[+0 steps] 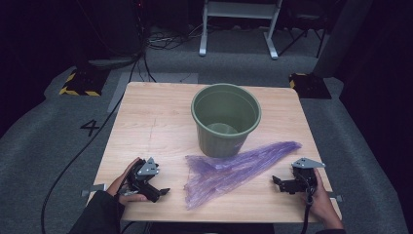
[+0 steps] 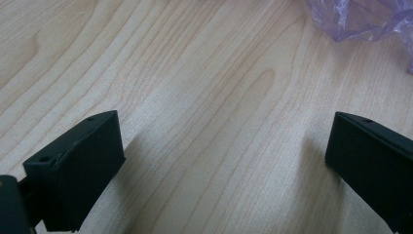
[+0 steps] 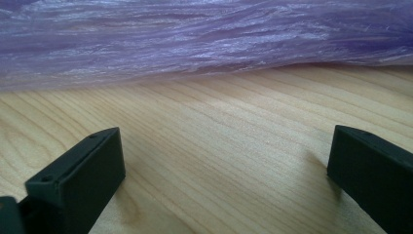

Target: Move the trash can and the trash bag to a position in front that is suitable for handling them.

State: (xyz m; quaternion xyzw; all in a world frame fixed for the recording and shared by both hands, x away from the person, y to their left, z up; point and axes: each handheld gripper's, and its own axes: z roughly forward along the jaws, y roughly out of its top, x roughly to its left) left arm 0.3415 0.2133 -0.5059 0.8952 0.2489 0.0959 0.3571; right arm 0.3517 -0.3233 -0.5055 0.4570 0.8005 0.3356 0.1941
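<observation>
Beside purple bag [image 1: 229, 170], fingers [image 3: 78, 180] wide, empty

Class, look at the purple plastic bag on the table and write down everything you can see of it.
The purple bag is thin, see-through, crinkled plastic film, lying flat and unopened on the wooden table. It tapers to a bunched point at the right and fans wider toward the near left. Its upper edge lies against the foot of the green bucket. The left gripper and right gripper rest on either side with jaws open, neither touching it.
</observation>
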